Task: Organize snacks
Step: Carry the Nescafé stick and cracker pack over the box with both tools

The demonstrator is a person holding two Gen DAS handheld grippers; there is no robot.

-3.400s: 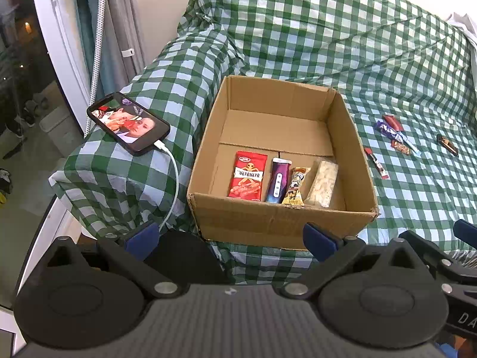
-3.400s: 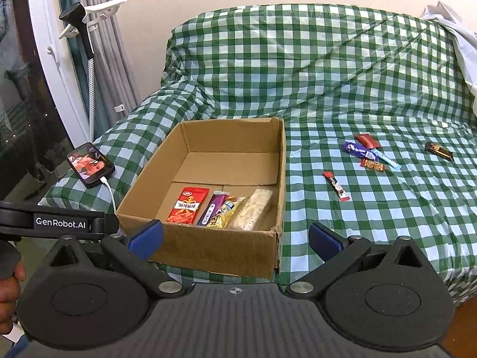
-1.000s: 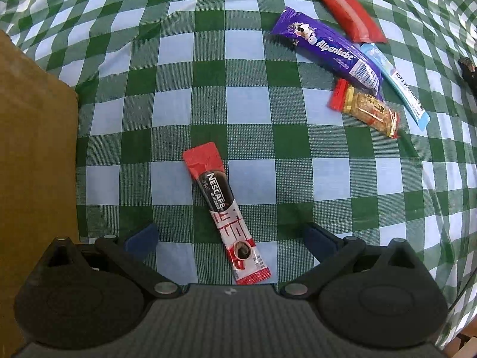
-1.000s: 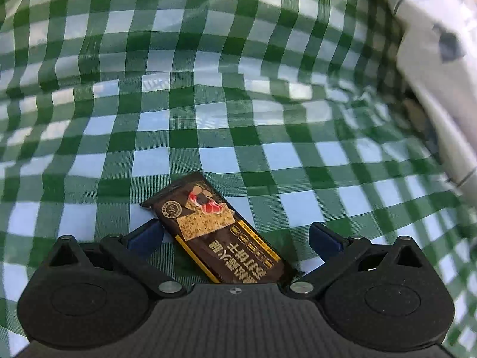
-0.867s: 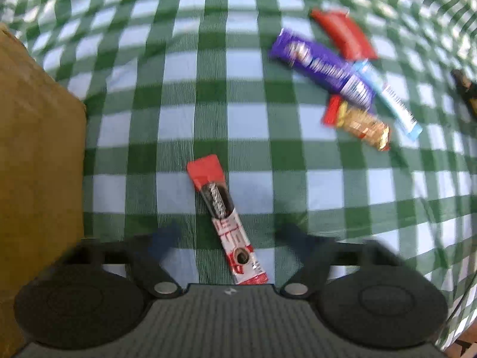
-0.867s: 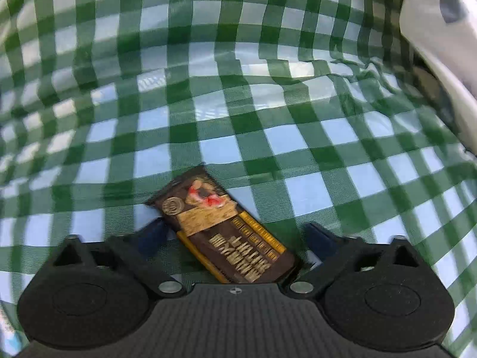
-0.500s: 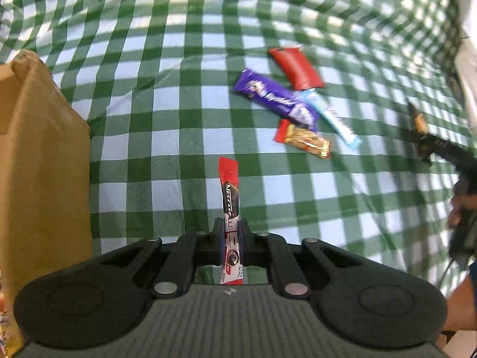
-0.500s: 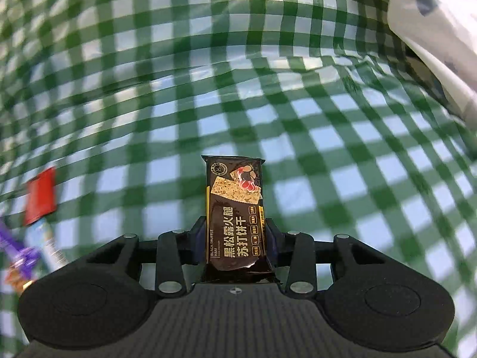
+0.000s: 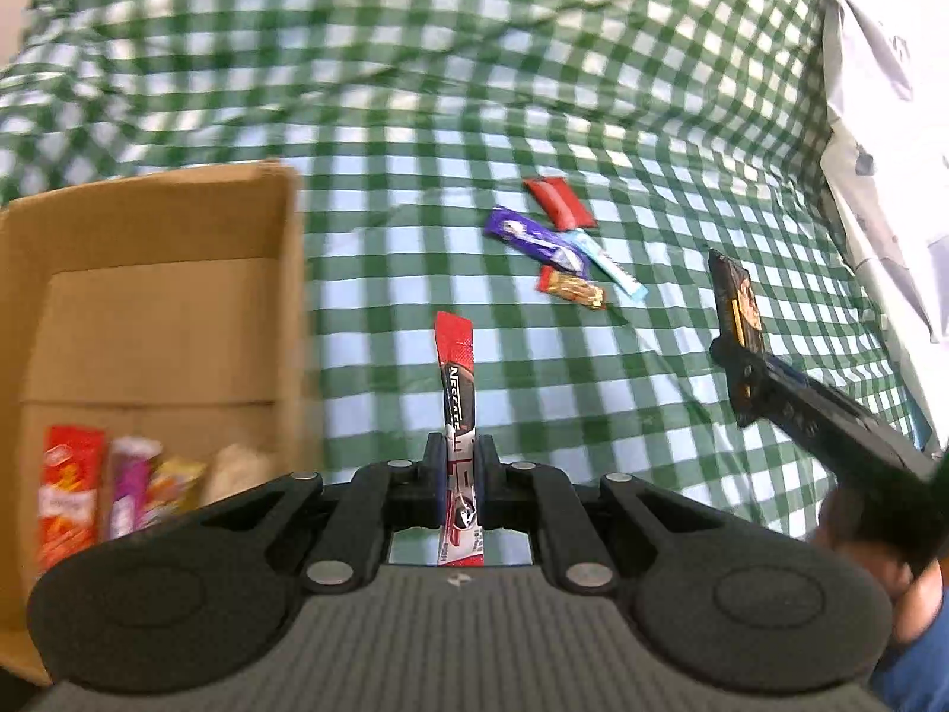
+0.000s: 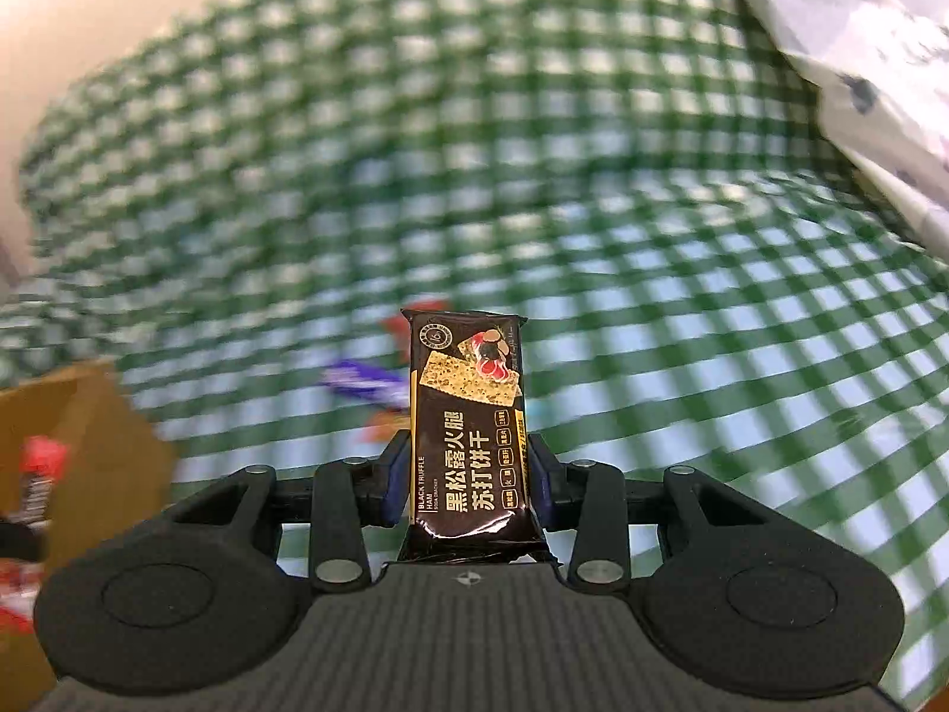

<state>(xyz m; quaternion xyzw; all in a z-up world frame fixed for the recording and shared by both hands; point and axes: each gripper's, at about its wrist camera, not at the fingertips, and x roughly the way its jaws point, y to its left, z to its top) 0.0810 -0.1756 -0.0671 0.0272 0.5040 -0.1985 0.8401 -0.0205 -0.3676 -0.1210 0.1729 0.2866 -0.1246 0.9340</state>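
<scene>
The left claw (image 9: 458,477) is gripping a coffee stick (image 9: 457,391); the right claw (image 10: 468,486) is clamping a cracker pack (image 10: 465,415); four snacks are sitting in the box (image 9: 166,320) to the left claw's left; four more (image 9: 560,249) are lying ahead on the checked bed (image 9: 593,385); nothing is blocking the way.

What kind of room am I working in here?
Probably a bedroom: the snacks lie on a soft, rumpled green checked cover like a bedspread, with white bedding bunched alongside and a cardboard box resting on it.
</scene>
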